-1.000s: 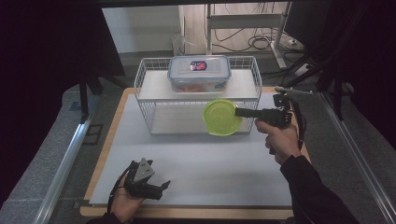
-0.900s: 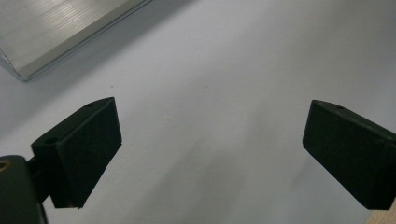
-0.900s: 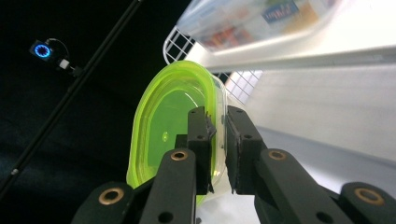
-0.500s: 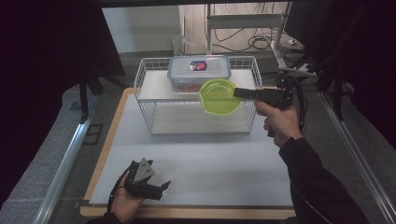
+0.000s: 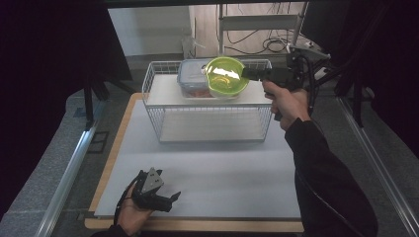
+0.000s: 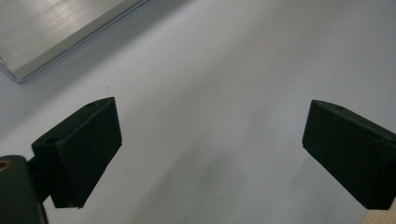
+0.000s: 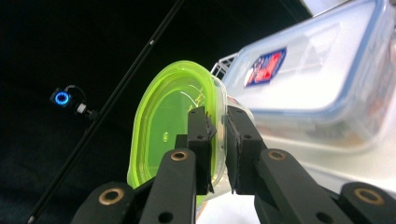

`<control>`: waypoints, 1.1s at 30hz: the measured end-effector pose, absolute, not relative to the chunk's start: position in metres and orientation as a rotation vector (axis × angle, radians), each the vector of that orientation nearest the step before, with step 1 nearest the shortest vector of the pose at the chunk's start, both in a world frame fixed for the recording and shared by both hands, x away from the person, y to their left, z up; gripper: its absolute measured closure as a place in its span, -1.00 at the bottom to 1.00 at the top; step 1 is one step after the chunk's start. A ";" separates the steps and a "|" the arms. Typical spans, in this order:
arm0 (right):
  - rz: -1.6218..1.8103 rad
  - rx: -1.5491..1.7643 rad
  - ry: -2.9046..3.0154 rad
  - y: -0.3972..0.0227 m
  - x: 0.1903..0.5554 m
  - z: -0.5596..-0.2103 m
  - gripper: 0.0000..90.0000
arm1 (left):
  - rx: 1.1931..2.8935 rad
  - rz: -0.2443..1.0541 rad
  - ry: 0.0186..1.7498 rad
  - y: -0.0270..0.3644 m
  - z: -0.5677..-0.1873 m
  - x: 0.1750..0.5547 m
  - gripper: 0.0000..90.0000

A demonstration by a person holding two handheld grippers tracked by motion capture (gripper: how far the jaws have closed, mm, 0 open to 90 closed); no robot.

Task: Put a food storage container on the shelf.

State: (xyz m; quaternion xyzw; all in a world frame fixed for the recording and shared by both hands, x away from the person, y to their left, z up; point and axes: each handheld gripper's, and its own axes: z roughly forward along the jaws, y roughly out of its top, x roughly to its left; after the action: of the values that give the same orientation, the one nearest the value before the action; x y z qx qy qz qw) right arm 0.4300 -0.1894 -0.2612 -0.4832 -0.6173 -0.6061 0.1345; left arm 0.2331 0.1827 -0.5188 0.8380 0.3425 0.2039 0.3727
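Step in hand: carrying the green bowl (image 5: 226,76) to the top of the wire rack (image 5: 207,106).

- R claw (image 5: 245,74): clenched on the bowl's rim, one jaw inside the wall, one outside, as the right gripper view is showing (image 7: 215,135). Bowl is hanging in the air, tilted w/ its mouth facing the camera, over the rack's top shelf, just in front of the lidded plastic box (image 5: 195,79). From the high view it is overlapping the box; whether it is touching cannot be told.
- L claw (image 5: 168,200): released, jaws standing wide apart w/ nothing between them, resting low on the white table (image 5: 237,173) near the front edge. It is taking no part.

Next move, as judged:
1. Levelling the bowl so its base is facing down.
2. Lowering it onto the free part of the top shelf, beside the box, not on its lid.
3. Opening the R claw only once the base is sitting flat.

Caution: rim grip is thin; bowl may be swinging or slipping during levelling.
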 end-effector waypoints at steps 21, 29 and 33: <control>-1.774 -1.644 -1.731 -0.151 0.485 -0.254 0.80 | 2.141 0.505 0.861 0.181 -0.519 0.233 -0.90; -1.762 -1.706 -1.710 -0.140 0.498 -0.257 0.80 | 2.142 0.498 0.855 0.181 -0.519 0.233 -0.90; -1.758 -1.735 -1.714 -0.137 0.501 -0.258 0.80 | 2.141 0.498 0.854 0.181 -0.519 0.232 -0.90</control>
State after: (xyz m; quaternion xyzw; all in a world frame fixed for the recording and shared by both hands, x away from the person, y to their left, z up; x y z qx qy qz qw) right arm 0.5014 -0.1367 -0.2577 -0.5758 -0.5688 -0.5834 0.0679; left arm 0.2322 0.1810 -0.5190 0.8392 0.3347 0.1951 0.3817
